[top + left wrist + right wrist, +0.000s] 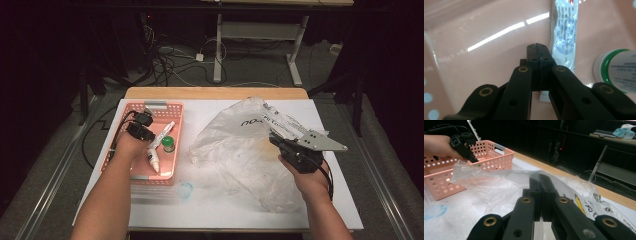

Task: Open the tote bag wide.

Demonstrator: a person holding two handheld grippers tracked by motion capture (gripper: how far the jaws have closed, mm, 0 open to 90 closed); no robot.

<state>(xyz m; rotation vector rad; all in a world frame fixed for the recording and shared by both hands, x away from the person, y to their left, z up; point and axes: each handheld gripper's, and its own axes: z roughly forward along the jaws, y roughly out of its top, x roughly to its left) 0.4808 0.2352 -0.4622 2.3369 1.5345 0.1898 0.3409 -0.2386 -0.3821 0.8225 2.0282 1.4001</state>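
Observation:
A pink basket (pixel 156 105) stands at the table's left and holds a white tube (pixel 163 133), a green-capped bottle (pixel 168 144) and a small white dropper bottle (pixel 153 159). My left gripper (pixel 146 134) reaches down into it. Its jaws (pixel 539 48) are shut and empty just above the basket floor (pixel 486 65), with the tube (pixel 564 37) and the green-rimmed bottle (pixel 619 67) to their right. A crumpled clear plastic bag (pixel 235 150) lies mid-table. My right gripper (pixel 274 139) is at its right edge, and its jaws (pixel 539 180) are shut on the bag's film (pixel 486 185).
A white mat (pixel 210 210) covers the table, with a blue smudge (pixel 185 190) near the basket's front corner. The bag carries black printing (pixel 252 121) at its far end. Beyond the wooden far edge (pixel 215 93), cables and desk legs stand on the floor.

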